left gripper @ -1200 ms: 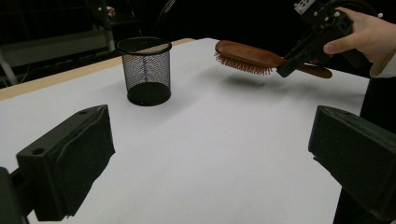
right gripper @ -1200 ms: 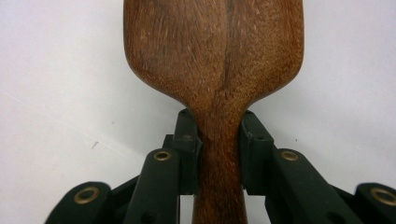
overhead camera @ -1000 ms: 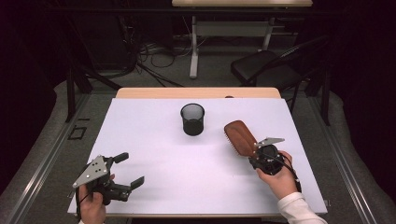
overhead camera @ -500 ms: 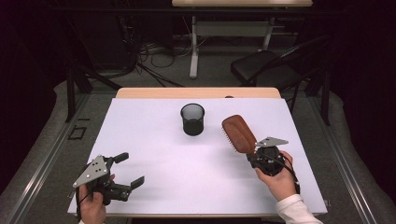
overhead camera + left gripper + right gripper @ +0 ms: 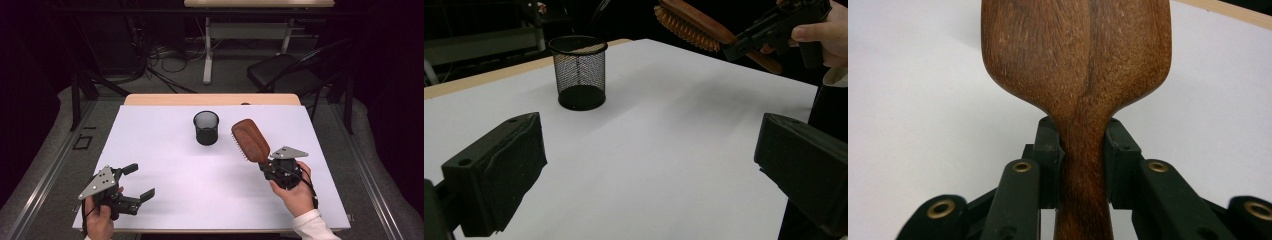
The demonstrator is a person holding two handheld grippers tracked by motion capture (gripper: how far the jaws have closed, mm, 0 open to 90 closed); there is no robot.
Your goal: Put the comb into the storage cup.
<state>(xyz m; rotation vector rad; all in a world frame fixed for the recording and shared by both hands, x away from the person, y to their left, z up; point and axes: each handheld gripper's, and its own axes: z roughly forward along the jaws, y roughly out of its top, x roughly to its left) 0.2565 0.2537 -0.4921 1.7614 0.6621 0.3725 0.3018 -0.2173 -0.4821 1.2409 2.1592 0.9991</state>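
Right gripper (image 5: 266,167) clamped on the handle of a wooden hairbrush (image 5: 250,139); brush lifted off the white table (image 5: 165,150), head pointing up and away from the hand toward the far side

Right gripper view: both jaws press the narrow neck of the hairbrush (image 5: 1083,65) from either side, smooth wooden back facing the camera, bristles hidden. Left gripper view gives what that one cannot: the bristles (image 5: 684,27) face down and toward the cup, and the brush hangs in the air above the tabletop

Black mesh cup (image 5: 206,127) stands upright, just beyond and to the left of the brush head, apart from it; seen from the left gripper it is ahead and slightly left

Left gripper (image 5: 142,182) near the front left corner, jaws wide apart, nothing between them, held just above the surface

Open white surface between the two grippers and in front of the cup. Right hand (image 5: 295,192) sits near the front right edge; a wooden strip runs along the far edge behind the cup
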